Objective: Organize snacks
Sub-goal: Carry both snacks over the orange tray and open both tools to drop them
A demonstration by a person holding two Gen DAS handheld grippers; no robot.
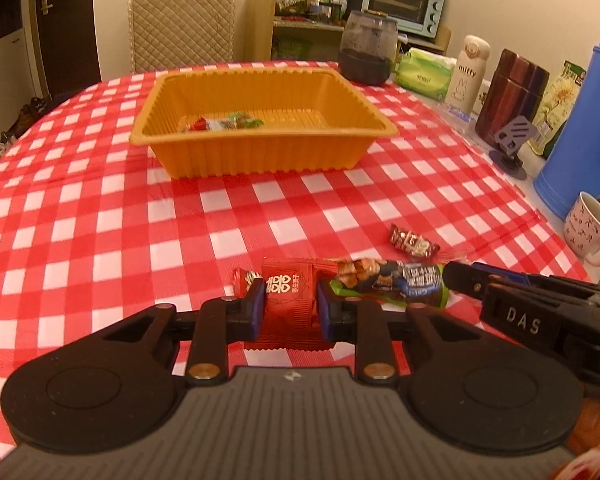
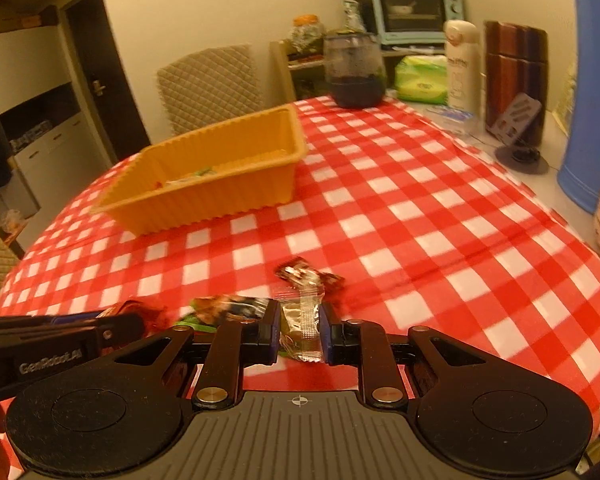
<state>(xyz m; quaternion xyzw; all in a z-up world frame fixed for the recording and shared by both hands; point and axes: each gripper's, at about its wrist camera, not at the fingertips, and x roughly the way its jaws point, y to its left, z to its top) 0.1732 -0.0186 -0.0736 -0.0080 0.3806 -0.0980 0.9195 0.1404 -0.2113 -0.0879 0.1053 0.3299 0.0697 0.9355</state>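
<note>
While clamped on a red snack packet [image 1: 288, 300], left gripper [image 1: 290, 307] sits above checked tablecloth [image 1: 100, 208], orange tray [image 1: 260, 160] well beyond. Right wrist view: right gripper [image 2: 300, 336] pinches a clear-wrapped candy [image 2: 302, 326]; dark wrapped candy [image 2: 308, 274] lies just ahead on cloth.

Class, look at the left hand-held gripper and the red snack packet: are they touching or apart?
Touching. The left wrist view shows the left hand-held gripper with both blue pads pressed against the sides of the red snack packet, pinching it between them.
</note>
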